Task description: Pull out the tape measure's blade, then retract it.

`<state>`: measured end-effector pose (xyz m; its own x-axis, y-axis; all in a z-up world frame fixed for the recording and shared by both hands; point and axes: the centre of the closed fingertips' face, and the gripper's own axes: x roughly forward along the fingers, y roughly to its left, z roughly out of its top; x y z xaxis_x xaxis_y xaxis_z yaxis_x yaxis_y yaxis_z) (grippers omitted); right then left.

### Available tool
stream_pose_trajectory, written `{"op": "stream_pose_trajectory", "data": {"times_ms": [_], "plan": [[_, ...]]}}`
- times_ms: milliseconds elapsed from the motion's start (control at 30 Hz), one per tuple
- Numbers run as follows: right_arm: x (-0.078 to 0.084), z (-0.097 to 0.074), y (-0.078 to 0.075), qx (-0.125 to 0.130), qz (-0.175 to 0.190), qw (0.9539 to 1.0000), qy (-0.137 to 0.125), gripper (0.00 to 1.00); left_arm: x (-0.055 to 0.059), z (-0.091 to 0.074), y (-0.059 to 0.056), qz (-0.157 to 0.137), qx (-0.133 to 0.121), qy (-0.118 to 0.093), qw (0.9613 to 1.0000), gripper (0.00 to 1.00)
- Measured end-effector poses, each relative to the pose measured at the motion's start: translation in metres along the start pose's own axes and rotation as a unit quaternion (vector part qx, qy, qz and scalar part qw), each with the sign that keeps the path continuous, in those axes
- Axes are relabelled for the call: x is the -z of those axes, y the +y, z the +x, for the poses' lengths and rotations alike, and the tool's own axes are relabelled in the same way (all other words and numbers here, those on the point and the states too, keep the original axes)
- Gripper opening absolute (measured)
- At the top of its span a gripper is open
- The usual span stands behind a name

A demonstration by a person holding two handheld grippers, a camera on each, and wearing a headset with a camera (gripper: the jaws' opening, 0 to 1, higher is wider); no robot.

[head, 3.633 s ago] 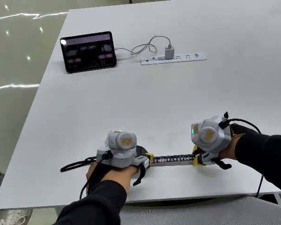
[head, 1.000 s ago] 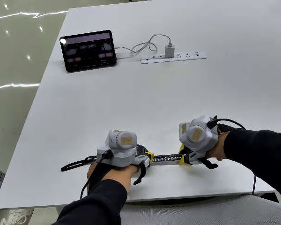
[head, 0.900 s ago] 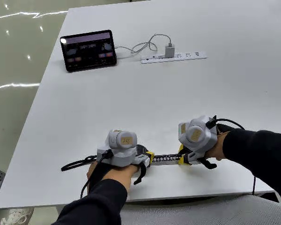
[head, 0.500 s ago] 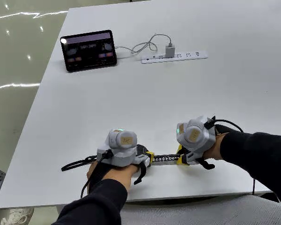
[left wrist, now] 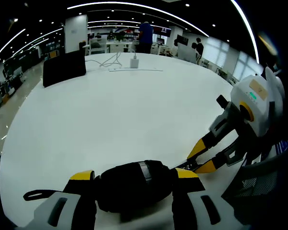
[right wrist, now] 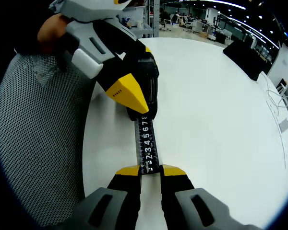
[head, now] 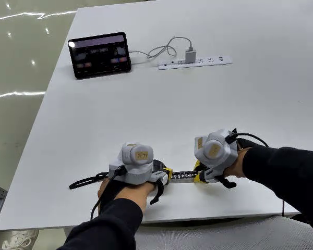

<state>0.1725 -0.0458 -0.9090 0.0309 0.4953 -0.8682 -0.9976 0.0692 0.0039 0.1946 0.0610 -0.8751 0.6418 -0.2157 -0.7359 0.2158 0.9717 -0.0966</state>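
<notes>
A: Where's the tape measure?
B: At the near edge of the table, clamped in the left gripper.
A: And the blade?
B: A short stretch is out. The right gripper pinches its end, with the hook hidden between the jaws.

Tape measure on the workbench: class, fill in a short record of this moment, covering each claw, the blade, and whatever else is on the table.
left claw: shut on the tape measure case, near the front edge of the white table
right claw: shut on the free end of the blade
blade: a short numbered length is out, straight between case and right claw
stage: blade not yet fully retracted
far side of table: tablet; power strip with a charger plugged in
</notes>
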Motion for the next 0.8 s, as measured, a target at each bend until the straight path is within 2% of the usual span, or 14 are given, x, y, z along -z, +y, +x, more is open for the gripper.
{"op": "stream_pose_trajectory", "data": {"times_ms": [367, 400, 433, 467, 533, 633, 800], "plan": [[-0.006, 0.003, 0.001, -0.002, 0.005, 0.9999, -0.01, 0.11, 0.0, 0.0, 0.0, -0.005, 0.001, 0.001, 1.0, 0.6], [-0.006, 0.003, 0.002, -0.004, 0.001, 0.9999, -0.009, 0.11, 0.0, -0.001, 0.0, -0.005, 0.001, 0.001, 1.0, 0.6], [-0.007, 0.004, 0.002, -0.005, -0.035, 0.9993, -0.012, 0.11, 0.0, -0.001, 0.0, -0.006, 0.001, 0.001, 1.0, 0.6], [-0.007, 0.004, 0.002, -0.004, -0.038, 0.9991, -0.015, 0.11, 0.001, -0.001, 0.0, -0.006, 0.001, 0.002, 1.0, 0.6], [-0.007, 0.004, 0.002, -0.006, -0.008, 0.9998, -0.014, 0.11, 0.001, -0.001, 0.0, -0.008, 0.001, 0.002, 1.0, 0.59], [-0.009, 0.005, 0.001, -0.006, -0.014, 0.9998, -0.015, 0.11, 0.0, -0.001, 0.001, -0.011, 0.003, 0.001, 0.9999, 0.59], [-0.011, 0.006, 0.0, -0.009, -0.001, 0.9998, -0.018, 0.11, 0.0, -0.001, 0.001, -0.01, 0.003, 0.002, 0.9999, 0.59]]}}
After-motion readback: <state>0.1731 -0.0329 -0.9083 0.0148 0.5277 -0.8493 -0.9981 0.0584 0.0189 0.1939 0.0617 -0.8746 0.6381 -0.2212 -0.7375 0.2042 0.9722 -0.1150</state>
